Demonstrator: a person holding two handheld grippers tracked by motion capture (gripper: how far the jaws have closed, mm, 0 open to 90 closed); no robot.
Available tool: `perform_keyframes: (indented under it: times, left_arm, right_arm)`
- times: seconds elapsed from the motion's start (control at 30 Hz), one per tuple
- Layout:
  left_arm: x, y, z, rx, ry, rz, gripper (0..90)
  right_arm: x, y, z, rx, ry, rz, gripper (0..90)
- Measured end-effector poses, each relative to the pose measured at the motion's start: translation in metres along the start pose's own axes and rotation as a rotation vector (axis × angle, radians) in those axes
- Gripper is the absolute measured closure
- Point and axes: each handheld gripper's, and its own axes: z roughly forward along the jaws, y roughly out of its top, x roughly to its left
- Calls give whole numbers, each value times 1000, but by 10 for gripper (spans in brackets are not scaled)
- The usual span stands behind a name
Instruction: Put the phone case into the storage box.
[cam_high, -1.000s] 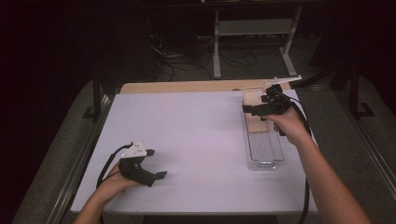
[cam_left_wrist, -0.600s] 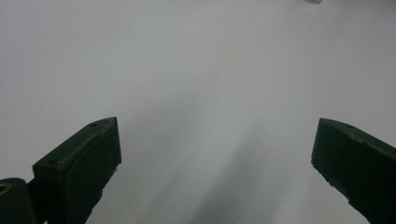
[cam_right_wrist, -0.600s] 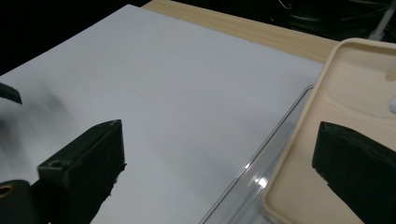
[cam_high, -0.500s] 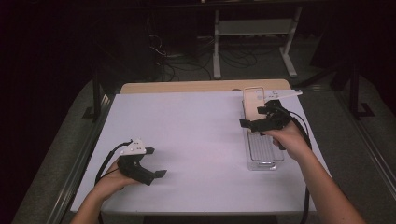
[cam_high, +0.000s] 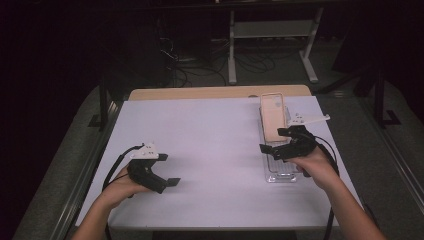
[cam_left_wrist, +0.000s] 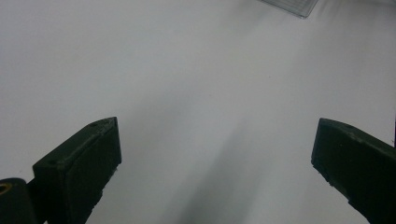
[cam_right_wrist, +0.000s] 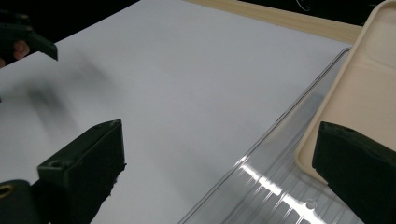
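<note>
**Both jaws wide, nothing gripped**

I have the right hand-held gripper (cam_high: 272, 149) over the near part of the clear, ribbed plastic tray (cam_high: 280, 175) that lies lengthwise at the right side of the white worktop (cam_high: 210, 140). Its jaws stand wide apart and hold nothing. In the right gripper view one jaw sits above the bare white surface, the other above the tray, close by the rounded corner of the beige, flat phone case (cam_right_wrist: 369, 84); I cannot tell whether that jaw touches the case or the tray. From the high view the beige case (cam_high: 273, 117) lies in the far half of the tray, its far end reaching the strip of light wood at the back edge of the worktop.

My left hand-held gripper (cam_high: 167, 184) is low at the near left of the worktop, well apart from the tray. Its jaws are also spread wide, with bare white surface between them and a corner of the clear tray (cam_left_wrist: 292, 5) far ahead.
</note>
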Motion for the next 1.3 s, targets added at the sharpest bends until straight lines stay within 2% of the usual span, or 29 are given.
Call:
perform_keyframes:
  times: [0.03,0.1,0.2,0.27,0.33,0.63,0.97,1.3]
  left_arm:
    - [-1,1,1,-3,-2,-17,14]
    - [0,5,0,5,1,4,14]
    - [-2,8,0,-10,-2,-6,14]
    - [-1,8,1,-18,6,2,14]
    - [-2,8,1,-8,5,9,14]
    - [-3,5,-5,-26,13,4,14]
    - [-4,3,-8,-30,11,14,14]
    - [-6,2,-6,-22,4,17,14]
  right_arm:
    - [1,-2,-2,-2,3,2,19]
    - [3,-6,-5,-12,11,-5,19]
    - [5,-13,-10,-22,21,-11,20]
    - [7,-18,-12,-21,26,-11,20]
    - [9,-23,-14,-19,28,-17,20]
    - [19,-39,-15,-1,26,-40,20]
    - [25,-52,-11,49,16,-74,20]
    - [28,-53,-11,48,8,-84,21]
